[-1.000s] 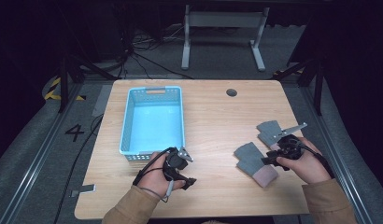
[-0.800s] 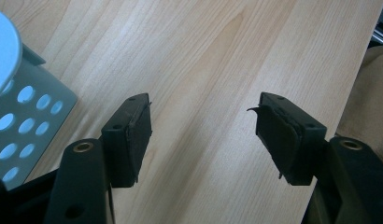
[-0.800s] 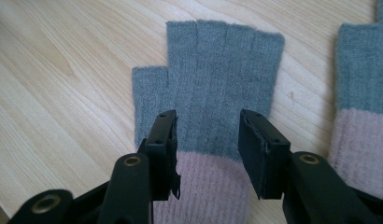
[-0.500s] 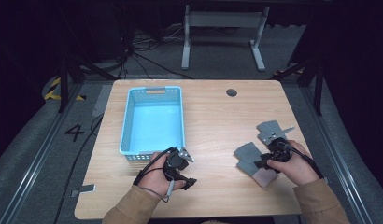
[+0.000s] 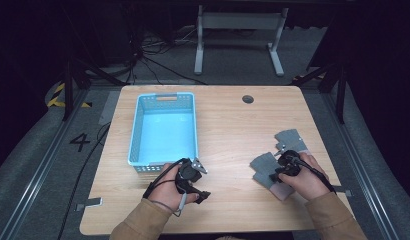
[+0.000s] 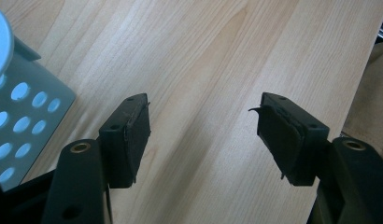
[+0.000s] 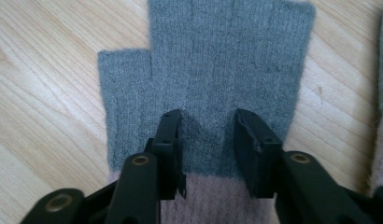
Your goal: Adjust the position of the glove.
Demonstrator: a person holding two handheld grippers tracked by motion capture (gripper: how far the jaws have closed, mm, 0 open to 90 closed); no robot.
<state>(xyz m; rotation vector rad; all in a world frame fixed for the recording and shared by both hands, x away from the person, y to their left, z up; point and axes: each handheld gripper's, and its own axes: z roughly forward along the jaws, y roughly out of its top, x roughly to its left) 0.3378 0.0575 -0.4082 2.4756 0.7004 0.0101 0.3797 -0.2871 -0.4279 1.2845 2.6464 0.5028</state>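
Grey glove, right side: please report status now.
Right tongs partly closed, pressing grey glove flat on table. Left tongs open, empty, beside blue basket. Nothing in the way.

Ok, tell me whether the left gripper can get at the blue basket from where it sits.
Probably yes: the left gripper rests just beside the blue basket, jaws open over bare table, nothing between them.

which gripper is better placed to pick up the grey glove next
Right. The right gripper is already down on the near grey glove, its jaws part-closed and bunching the knit between them. The left gripper hangs open over bare table beside the blue basket, far from both gloves.
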